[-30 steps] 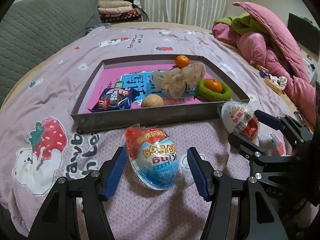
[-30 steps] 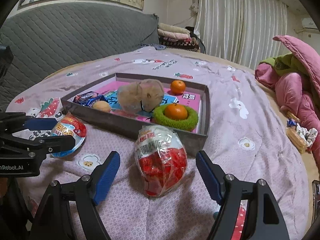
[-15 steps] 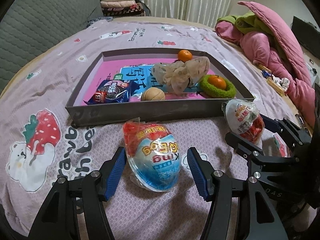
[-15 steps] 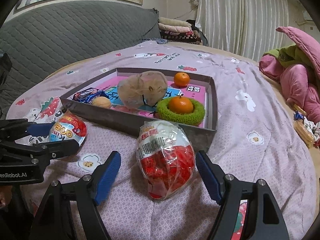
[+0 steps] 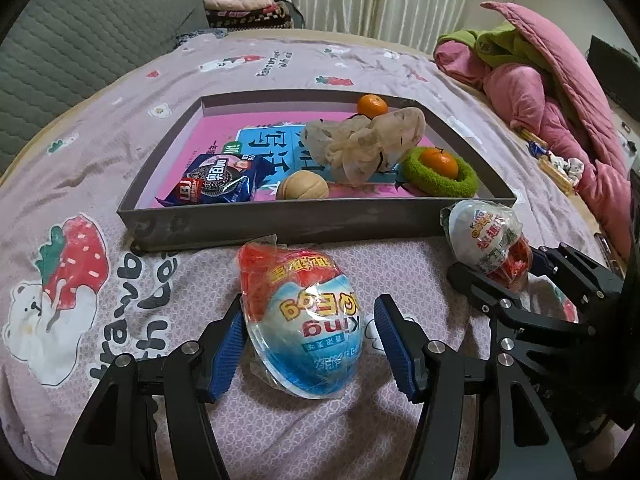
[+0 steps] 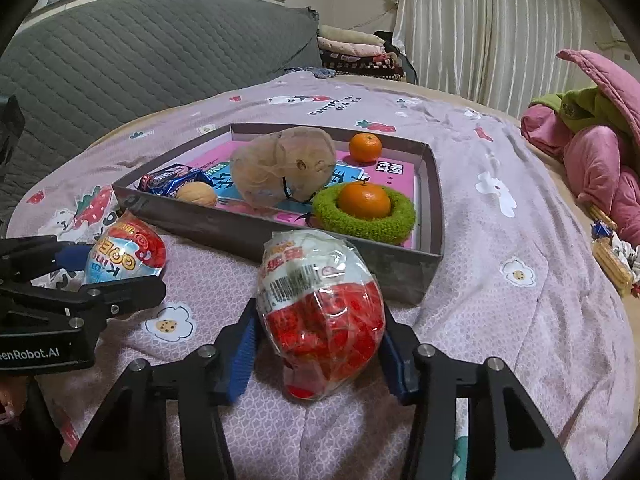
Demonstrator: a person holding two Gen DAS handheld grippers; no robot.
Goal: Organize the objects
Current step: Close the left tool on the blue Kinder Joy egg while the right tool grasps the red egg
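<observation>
A blue and red wrapped toy egg point(image 5: 308, 312) lies on the bedspread between the pads of my left gripper point(image 5: 308, 344). That gripper is open, with a gap at the right pad. A red and white wrapped toy egg point(image 6: 320, 300) sits between the pads of my right gripper point(image 6: 318, 344). Its jaws are closing and both pads meet the wrapper. Just beyond both eggs stands the grey tray point(image 5: 280, 224). In the right wrist view the left gripper point(image 6: 116, 270) and the blue egg point(image 6: 124, 256) show at the left.
The tray point(image 6: 224, 224) holds a cookie packet point(image 5: 216, 184), a walnut point(image 5: 303, 190), a beige scrunchie point(image 5: 360, 144), a green ring point(image 5: 440, 178) with an orange in it, and another orange point(image 5: 372, 105). Pink and green bedding point(image 5: 540, 80) is heaped at the right.
The right gripper's jaws have narrowed onto the red egg. Both hands have stayed roughly in place, and the left gripper's opening is unchanged.
</observation>
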